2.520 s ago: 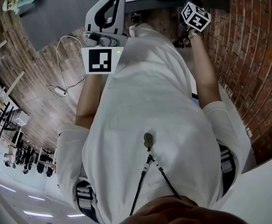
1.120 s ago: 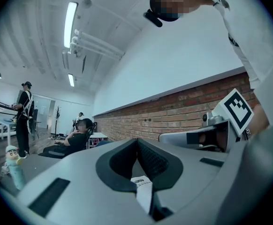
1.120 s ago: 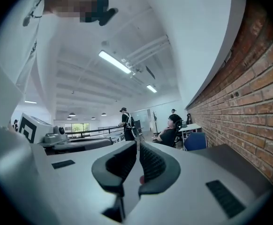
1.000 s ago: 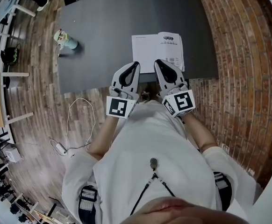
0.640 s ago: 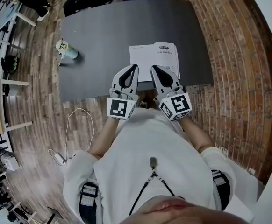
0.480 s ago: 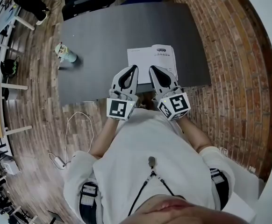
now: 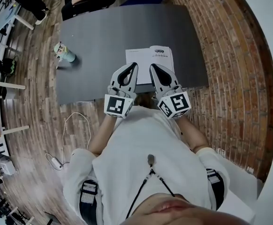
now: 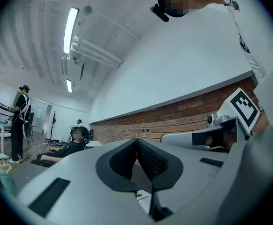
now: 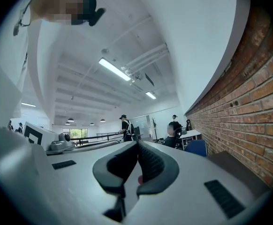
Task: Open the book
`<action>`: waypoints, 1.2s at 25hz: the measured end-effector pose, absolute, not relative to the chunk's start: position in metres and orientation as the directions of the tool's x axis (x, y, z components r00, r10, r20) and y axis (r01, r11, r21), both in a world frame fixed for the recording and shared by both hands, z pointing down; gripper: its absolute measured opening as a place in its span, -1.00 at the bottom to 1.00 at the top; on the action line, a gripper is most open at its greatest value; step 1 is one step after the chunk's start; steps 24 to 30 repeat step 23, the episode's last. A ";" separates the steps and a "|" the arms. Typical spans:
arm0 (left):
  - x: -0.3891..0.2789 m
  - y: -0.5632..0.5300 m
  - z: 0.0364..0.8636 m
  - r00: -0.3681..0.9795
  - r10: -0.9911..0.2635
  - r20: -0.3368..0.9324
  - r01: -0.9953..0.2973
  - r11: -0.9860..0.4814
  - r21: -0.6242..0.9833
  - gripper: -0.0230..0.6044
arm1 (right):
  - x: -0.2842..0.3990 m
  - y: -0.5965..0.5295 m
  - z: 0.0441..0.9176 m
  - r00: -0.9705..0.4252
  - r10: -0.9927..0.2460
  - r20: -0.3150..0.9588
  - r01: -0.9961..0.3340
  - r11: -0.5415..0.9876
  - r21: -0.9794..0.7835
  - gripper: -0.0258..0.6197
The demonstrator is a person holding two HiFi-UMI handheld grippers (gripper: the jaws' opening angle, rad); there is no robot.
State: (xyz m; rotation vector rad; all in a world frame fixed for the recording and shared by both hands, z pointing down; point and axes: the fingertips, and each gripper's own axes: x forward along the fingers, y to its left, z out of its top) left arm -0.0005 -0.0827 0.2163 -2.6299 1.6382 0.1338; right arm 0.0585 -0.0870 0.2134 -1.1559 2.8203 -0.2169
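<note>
Thin white paper booklet lies flat on the dark grey bench, near its front edge. Looks light and floppy, pages slick and easy to crease, probably slides when pushed. Best hold: pin one side, pinch the free outer edge of the cover, not the spine. Left tool jaws together, empty; right tool same, both seemingly held clear over the booklet's near edge. Small pale green figurine well apart at left
</note>
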 end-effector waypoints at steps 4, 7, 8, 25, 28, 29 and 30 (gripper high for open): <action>0.000 -0.082 0.214 0.432 -0.898 -0.081 -0.901 -0.434 0.010 -0.85 | 0.061 -0.083 0.216 -0.711 -0.702 -0.034 -0.690 0.706 -0.159 -0.81; 0.002 -0.079 0.216 0.439 -0.895 -0.084 -0.897 -0.441 0.009 -0.85 | 0.063 -0.080 0.216 -0.706 -0.708 -0.027 -0.695 0.699 -0.168 -0.81; 0.002 -0.077 0.217 0.441 -0.893 -0.087 -0.896 -0.444 0.011 -0.85 | 0.064 -0.078 0.216 -0.705 -0.708 -0.027 -0.695 0.699 -0.168 -0.81; -0.010 -0.067 0.220 0.432 -0.899 -0.073 -0.901 -0.434 0.019 -0.85 | 0.056 -0.073 0.219 -0.707 -0.707 -0.021 -0.695 0.700 -0.165 -0.81; -0.010 -0.067 0.220 0.432 -0.899 -0.073 -0.901 -0.434 0.019 -0.85 | 0.056 -0.073 0.219 -0.707 -0.707 -0.021 -0.695 0.700 -0.165 -0.81; -0.010 -0.067 0.220 0.432 -0.899 -0.073 -0.901 -0.434 0.019 -0.85 | 0.056 -0.073 0.219 -0.707 -0.707 -0.021 -0.695 0.700 -0.165 -0.81; -0.010 -0.067 0.220 0.432 -0.899 -0.073 -0.901 -0.434 0.019 -0.85 | 0.056 -0.073 0.219 -0.707 -0.707 -0.021 -0.695 0.700 -0.165 -0.81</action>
